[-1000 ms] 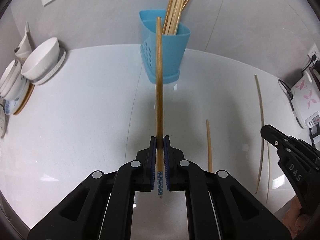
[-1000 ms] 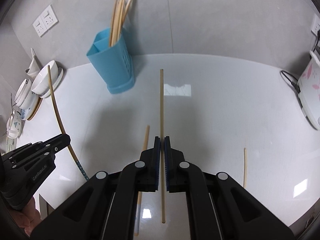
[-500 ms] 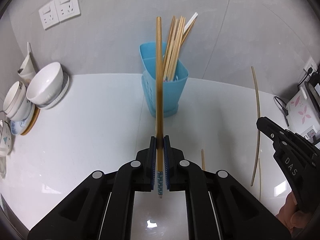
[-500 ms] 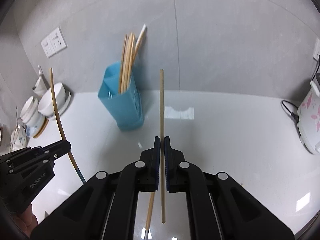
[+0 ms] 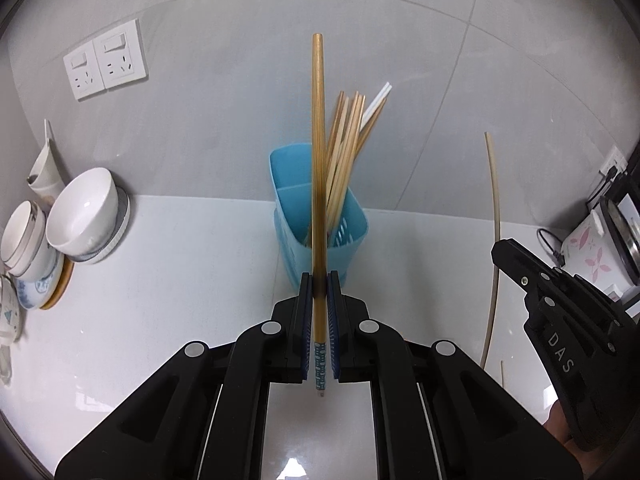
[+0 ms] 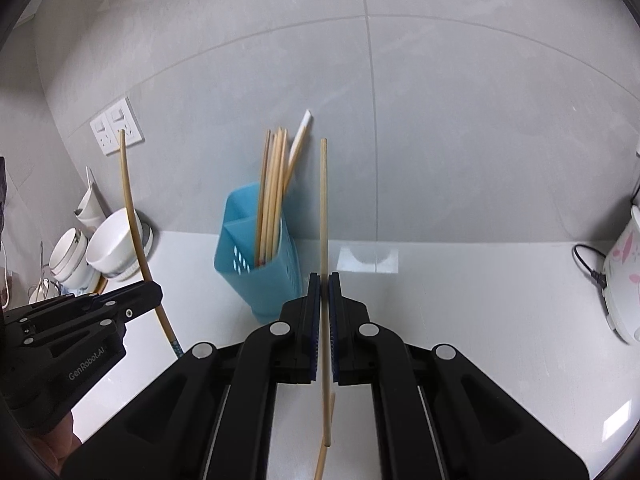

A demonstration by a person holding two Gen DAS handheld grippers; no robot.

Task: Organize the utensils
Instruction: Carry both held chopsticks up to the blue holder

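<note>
My left gripper (image 5: 319,280) is shut on a brown chopstick (image 5: 318,152) with a blue patterned end, held upright in front of the blue utensil holder (image 5: 348,236). Several chopsticks (image 5: 346,148) stand in the holder's right compartment. My right gripper (image 6: 324,280) is shut on a pale chopstick (image 6: 323,208), also upright, just right of the holder (image 6: 264,280). Each gripper shows in the other's view: the right one (image 5: 505,249) at the right edge with its chopstick (image 5: 495,216), the left one (image 6: 154,292) at the lower left with its chopstick (image 6: 130,208).
White bowls and cups (image 5: 80,216) are stacked at the left against the wall. A rice cooker (image 6: 624,276) with a cord stands at the right. Another chopstick (image 6: 325,444) lies on the white counter (image 6: 460,292) under my right gripper. Wall sockets (image 5: 105,65) are above the bowls.
Both grippers have risen with their chopsticks and tilted up toward the wall. The holder now sits lower and closer in both views, and less counter shows.
</note>
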